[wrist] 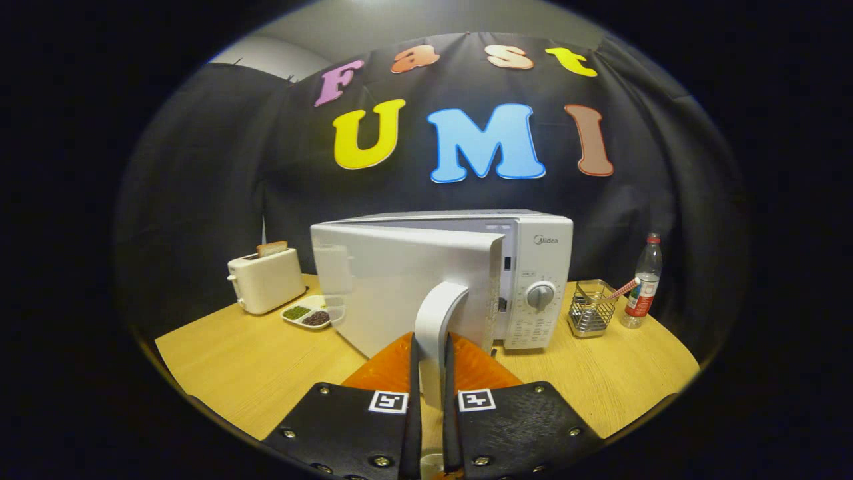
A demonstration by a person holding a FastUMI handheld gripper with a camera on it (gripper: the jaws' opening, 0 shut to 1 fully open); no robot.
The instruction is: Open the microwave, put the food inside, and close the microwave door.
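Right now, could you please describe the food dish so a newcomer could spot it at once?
Start at the white microwave; its door is swung open, the gripper shut on the door handle. Between door and toaster lies a white divided dish holding green and dark food.

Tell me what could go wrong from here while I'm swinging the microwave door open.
1. The hand-held gripper is shut on the door handle; pulling off the hinge arc could make the fingers slip off.
2. The door swings toward the divided dish near its far edge, and may sweep it toward the toaster.
3. A hard pull might drag the microwave along the table.
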